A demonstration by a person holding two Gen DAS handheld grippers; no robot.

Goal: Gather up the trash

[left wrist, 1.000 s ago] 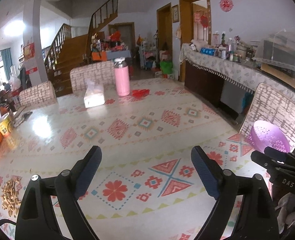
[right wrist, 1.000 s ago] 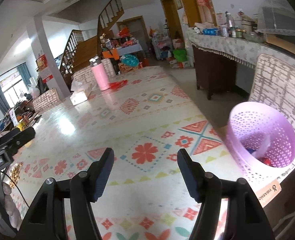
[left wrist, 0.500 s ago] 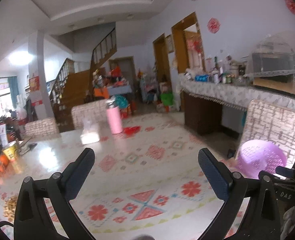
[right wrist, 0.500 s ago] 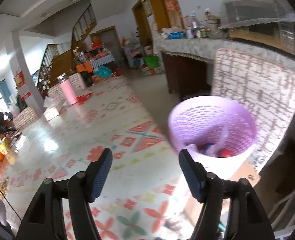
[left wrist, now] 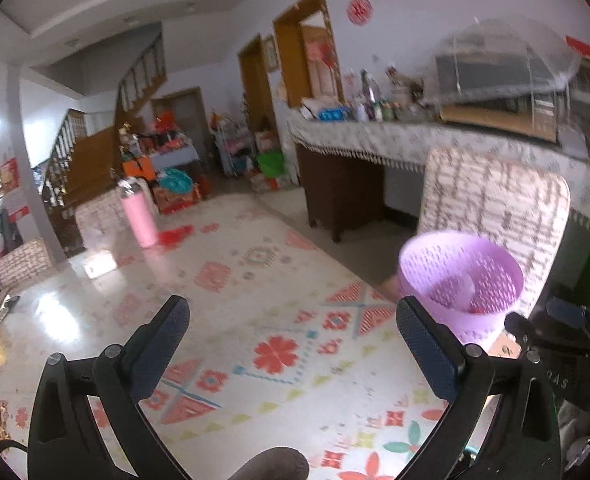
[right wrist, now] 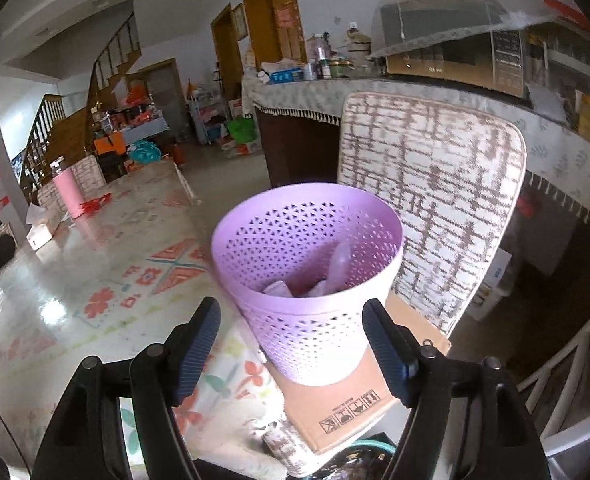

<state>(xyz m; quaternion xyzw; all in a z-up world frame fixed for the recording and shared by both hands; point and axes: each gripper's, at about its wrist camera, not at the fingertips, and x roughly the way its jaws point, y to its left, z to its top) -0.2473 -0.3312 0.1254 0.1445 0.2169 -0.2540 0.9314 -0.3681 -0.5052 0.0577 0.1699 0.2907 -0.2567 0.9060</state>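
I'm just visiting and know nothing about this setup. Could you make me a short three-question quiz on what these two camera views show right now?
1. True or false: the right gripper is clamped on the basket.
2. What does the basket stand on: (a) the table, (b) a cardboard box, (c) the counter?
3. Fill in: standing far down the table is a pink ____.

Key
1. False. Its jaws are open and empty; the basket sits just beyond the tips.
2. (b), the box, which rests on a chair beside the table.
3. Flask.
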